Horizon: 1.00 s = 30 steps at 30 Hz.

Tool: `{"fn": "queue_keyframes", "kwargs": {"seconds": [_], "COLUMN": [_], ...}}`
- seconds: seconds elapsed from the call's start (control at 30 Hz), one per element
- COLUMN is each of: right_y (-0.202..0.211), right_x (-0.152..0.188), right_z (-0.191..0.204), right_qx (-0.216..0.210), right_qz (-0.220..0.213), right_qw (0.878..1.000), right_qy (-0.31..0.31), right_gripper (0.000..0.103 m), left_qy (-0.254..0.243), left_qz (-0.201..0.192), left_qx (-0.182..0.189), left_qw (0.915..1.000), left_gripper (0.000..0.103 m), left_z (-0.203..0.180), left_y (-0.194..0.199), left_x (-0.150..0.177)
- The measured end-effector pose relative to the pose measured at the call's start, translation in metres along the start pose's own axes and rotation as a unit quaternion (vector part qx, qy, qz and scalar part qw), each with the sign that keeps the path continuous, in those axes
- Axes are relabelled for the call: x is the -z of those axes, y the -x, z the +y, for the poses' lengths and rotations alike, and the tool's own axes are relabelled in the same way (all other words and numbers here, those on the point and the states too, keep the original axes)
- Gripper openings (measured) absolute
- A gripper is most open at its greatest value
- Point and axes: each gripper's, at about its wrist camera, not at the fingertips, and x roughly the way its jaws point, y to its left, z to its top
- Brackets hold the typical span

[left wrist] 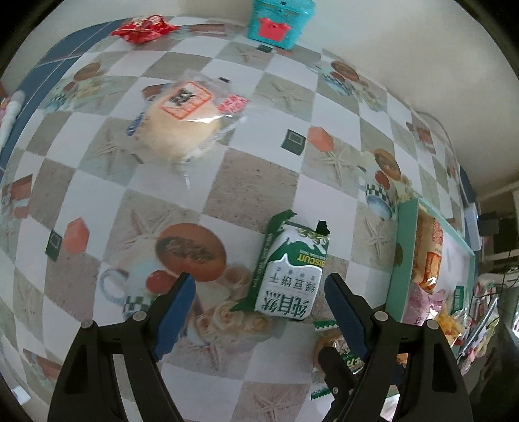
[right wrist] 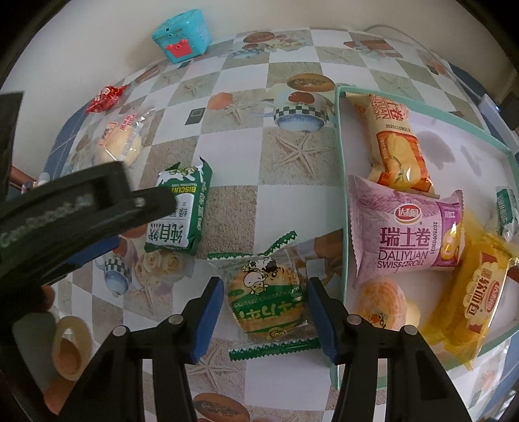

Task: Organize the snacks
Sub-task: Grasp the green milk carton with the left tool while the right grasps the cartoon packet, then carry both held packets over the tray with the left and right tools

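A green-and-white biscuit packet (left wrist: 288, 276) lies flat on the patterned tablecloth between my left gripper's (left wrist: 259, 282) open blue pads, nearer the right one and untouched. In the right wrist view, a clear cookie packet with green serrated ends (right wrist: 267, 298) rests on the table between my right gripper's (right wrist: 266, 289) pads. They stand right at the wrapper's sides, with no squeeze visible. The same green biscuit packet (right wrist: 178, 207) shows half under the left tool's black frame (right wrist: 81, 207). A teal-rimmed tray (right wrist: 340, 162) stands to the right.
The tray holds an orange packet (right wrist: 399, 152), a purple Swiss roll (right wrist: 408, 233), a yellow bread packet (right wrist: 470, 302) and a round pastry (right wrist: 382, 302). A wrapped bun (left wrist: 181, 120), a red packet (left wrist: 142, 29) and a teal box (left wrist: 279, 19) lie farther back. A tape roll (right wrist: 69, 344) sits low left.
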Motion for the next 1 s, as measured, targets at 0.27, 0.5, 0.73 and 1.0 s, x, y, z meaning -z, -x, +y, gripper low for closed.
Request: {"fn": "queue_keyframes", "kwargs": {"seconds": [0.27,0.5,0.73,1.0], "right_y": [0.000,0.000,0.000,-0.010], "right_x": [0.001,0.001,0.004,0.013], "right_z": [-0.003,-0.002,-0.001,0.010], "right_qx": [-0.005,-0.006,-0.012,0.003], "right_qz": [0.002,0.009,0.017,0.038], "right_qw": [1.000,1.000,1.000,0.999], "right_qy": [0.003,0.006,0.008,0.031], "right_gripper": [0.056,0.056,0.058,0.061], "left_qy": [-0.034,-0.032,0.000,0.012], "left_qz": [0.001,0.009,0.007,0.012], "left_qx": [-0.027,-0.053,-0.068,-0.079], "left_qw": [0.9991,0.9980,0.9977,0.9967], "left_gripper": [0.071,0.047,0.045,0.045], "left_z": [-0.018,-0.014,0.009,0.020], "left_y": [-0.013,-0.017,-0.010,-0.003], "left_x": [-0.001,-0.001,0.003,0.013]}}
